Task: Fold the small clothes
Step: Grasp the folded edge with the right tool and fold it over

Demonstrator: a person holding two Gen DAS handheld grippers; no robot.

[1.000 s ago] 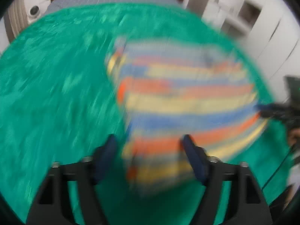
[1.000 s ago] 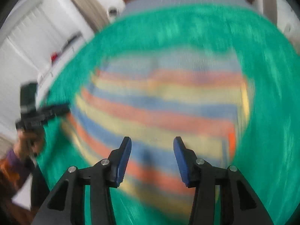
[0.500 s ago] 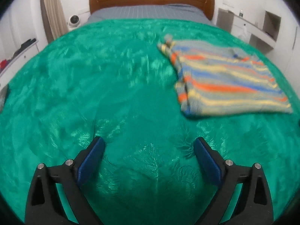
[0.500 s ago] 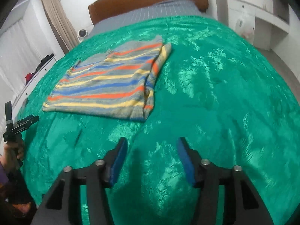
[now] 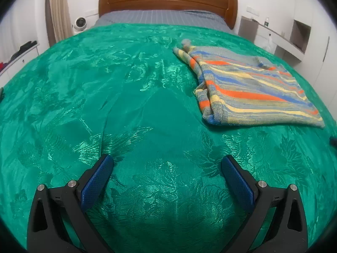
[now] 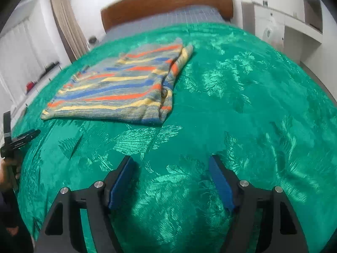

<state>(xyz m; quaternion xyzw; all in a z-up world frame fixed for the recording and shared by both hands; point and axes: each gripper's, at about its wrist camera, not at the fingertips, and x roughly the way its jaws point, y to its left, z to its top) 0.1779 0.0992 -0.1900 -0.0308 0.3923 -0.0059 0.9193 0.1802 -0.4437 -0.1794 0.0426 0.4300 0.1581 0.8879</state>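
A folded striped knit garment (image 5: 248, 88), grey with orange, blue and yellow bands, lies flat on the green bedspread (image 5: 126, 97). In the left wrist view it is ahead and to the right; in the right wrist view the garment (image 6: 118, 90) is ahead and to the left. My left gripper (image 5: 167, 168) is open and empty, held over bare bedspread well short of the garment. My right gripper (image 6: 171, 170) is open and empty, also over bare bedspread, apart from the garment. The left gripper also shows at the left edge of the right wrist view (image 6: 21, 139).
A wooden headboard (image 5: 168, 0) and grey sheet (image 5: 160, 18) are at the far end of the bed. A curtain (image 5: 58, 10) and small fan (image 5: 80, 23) stand at the back left. White shelves (image 5: 294, 38) run along the right wall.
Both grippers have pulled back from the garment and let it lie on the bed. A second ago they were close over it; now it is further ahead and both are wider open.
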